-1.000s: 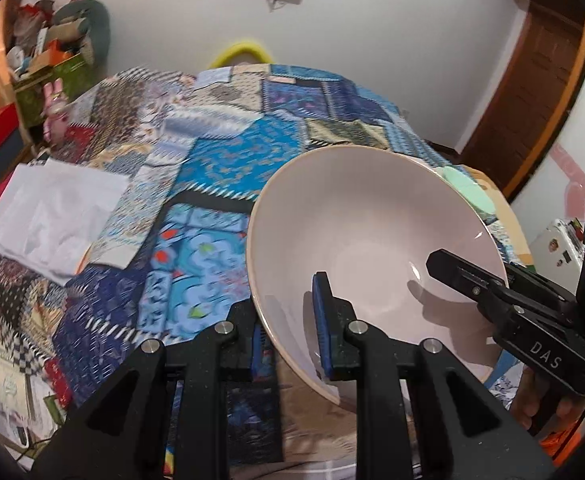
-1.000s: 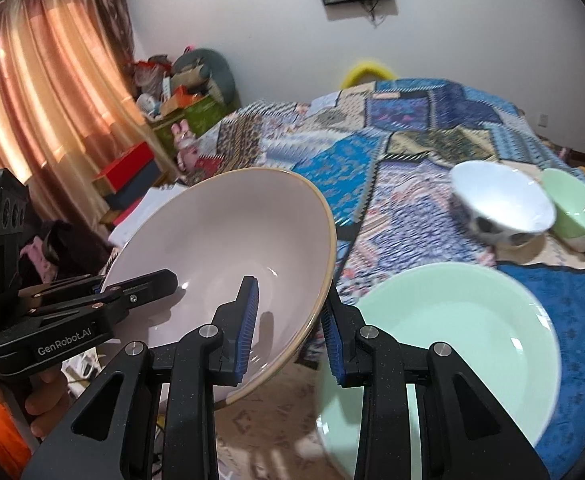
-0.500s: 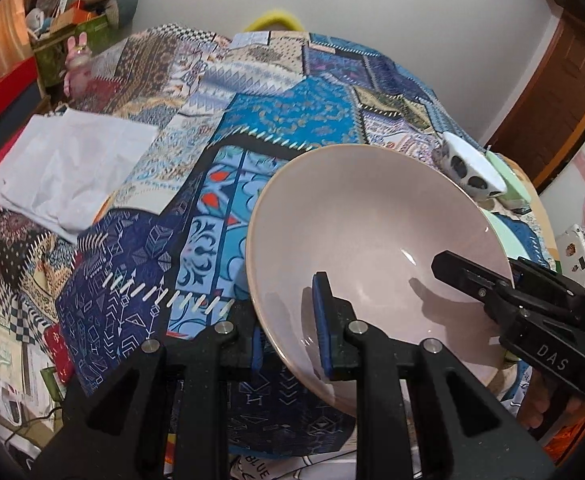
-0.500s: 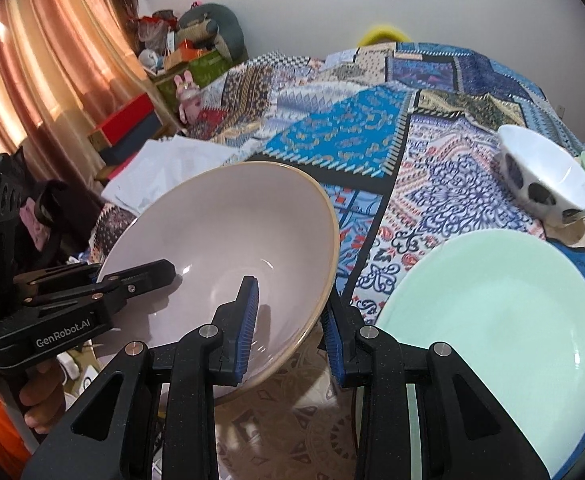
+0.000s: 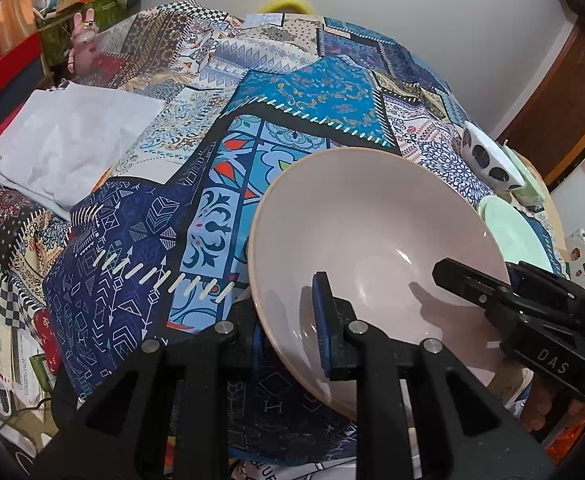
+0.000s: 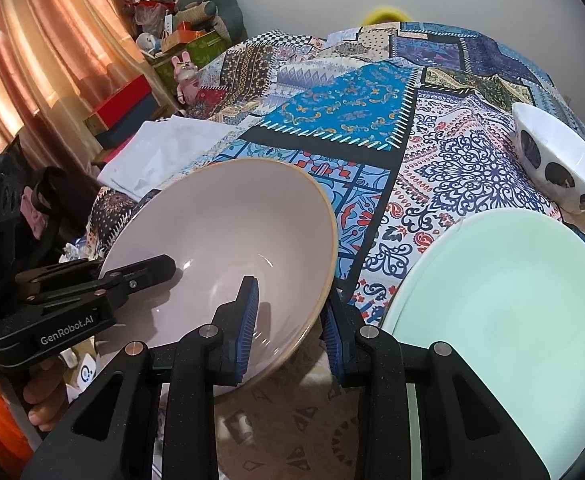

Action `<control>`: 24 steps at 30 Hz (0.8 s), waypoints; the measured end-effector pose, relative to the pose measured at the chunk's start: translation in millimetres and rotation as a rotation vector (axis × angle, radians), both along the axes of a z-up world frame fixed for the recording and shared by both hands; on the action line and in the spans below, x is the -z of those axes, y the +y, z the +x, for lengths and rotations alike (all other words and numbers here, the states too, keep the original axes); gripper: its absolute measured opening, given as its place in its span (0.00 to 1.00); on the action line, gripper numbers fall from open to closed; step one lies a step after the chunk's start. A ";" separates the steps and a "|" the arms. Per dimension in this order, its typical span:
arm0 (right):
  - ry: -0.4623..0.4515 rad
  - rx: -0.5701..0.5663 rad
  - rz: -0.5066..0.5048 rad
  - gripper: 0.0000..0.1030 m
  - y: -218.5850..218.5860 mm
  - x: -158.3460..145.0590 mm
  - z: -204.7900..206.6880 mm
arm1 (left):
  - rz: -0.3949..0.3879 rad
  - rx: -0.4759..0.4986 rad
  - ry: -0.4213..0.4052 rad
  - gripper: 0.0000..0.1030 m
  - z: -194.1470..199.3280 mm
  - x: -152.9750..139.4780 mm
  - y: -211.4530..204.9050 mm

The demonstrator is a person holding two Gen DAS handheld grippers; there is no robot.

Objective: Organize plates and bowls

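Pink bowl point(image 5: 372, 248) held tilted above the patchwork bench point(image 5: 300, 92), left gripper point(image 5: 288, 320) and right gripper point(image 6: 288, 320) each clamped narrow on opposite rims. Thin rim grips risk slipping; uneven lowering could knock the green plate point(image 6: 508, 304) just beside it.

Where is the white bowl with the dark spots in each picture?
Left wrist view: the spotted bowl sits far right, near the edge, above the green plate.
Right wrist view: the spotted bowl is upper right, just behind the green plate.
Shared landmark: the big pink bowl, low in the middle of both views.
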State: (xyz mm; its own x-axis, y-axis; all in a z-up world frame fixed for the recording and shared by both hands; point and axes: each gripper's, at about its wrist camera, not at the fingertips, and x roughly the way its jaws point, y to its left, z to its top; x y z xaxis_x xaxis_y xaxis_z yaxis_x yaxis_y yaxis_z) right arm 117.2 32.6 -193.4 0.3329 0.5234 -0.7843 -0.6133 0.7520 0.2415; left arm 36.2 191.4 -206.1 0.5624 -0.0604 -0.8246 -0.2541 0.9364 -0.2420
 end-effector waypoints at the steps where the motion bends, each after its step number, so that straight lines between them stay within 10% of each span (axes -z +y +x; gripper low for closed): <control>1: -0.002 0.000 0.004 0.29 -1.2 -1.5 -0.5 | 0.003 0.000 0.002 0.20 -0.3 0.2 -0.7; 24: -0.208 0.177 0.036 0.35 -110.9 -74.8 10.4 | 0.160 -0.018 -0.111 0.27 -20.2 -78.1 -19.0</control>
State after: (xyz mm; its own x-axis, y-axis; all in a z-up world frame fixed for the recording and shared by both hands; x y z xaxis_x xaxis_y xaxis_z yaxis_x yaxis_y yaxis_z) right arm 127.6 -78.3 -118.6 0.5732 0.4692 -0.6718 -0.5126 0.8449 0.1527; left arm 16.0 172.5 -128.0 0.6501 0.0770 -0.7560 -0.2512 0.9607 -0.1182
